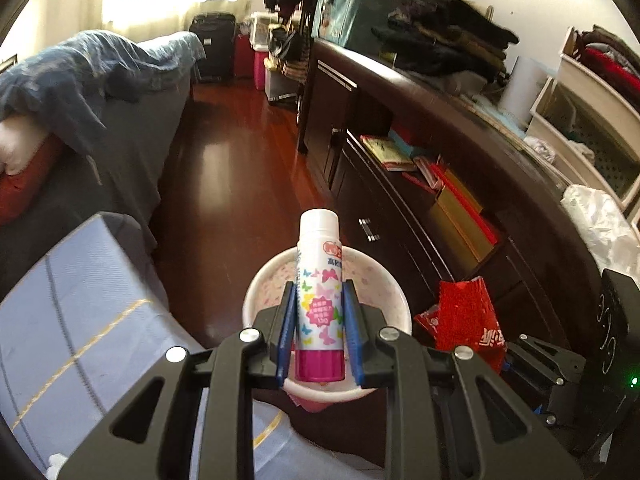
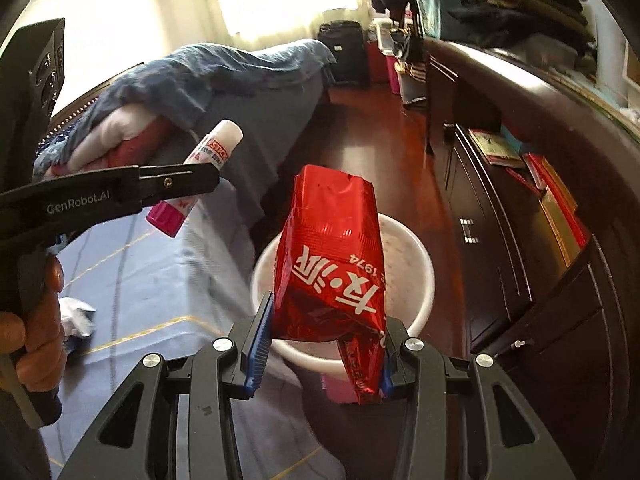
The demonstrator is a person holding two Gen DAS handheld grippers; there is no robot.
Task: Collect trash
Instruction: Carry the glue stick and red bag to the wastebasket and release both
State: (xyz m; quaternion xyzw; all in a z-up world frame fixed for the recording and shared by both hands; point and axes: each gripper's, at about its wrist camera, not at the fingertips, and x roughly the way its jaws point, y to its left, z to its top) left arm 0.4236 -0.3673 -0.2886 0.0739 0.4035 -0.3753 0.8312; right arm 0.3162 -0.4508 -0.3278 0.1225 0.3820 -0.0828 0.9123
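My left gripper [image 1: 319, 322] is shut on a white glue stick [image 1: 319, 292] with butterflies and a pink base, held upright above a white round bin [image 1: 256, 292] on the floor. My right gripper [image 2: 324, 340] is shut on a red foil snack wrapper [image 2: 332, 252] with white characters, held over the same bin [image 2: 416, 256]. In the right wrist view the left gripper [image 2: 120, 188] and the glue stick [image 2: 216, 144] show at the left. In the left wrist view the wrapper [image 1: 464, 312] shows at the right.
A bed with a blue checked cover [image 1: 68, 300] lies at the left, with a crumpled white scrap [image 2: 76, 316] on it. A dark wooden cabinet [image 1: 420, 200] with books and boxes runs along the right. Red wooden floor [image 1: 240, 152] lies between them.
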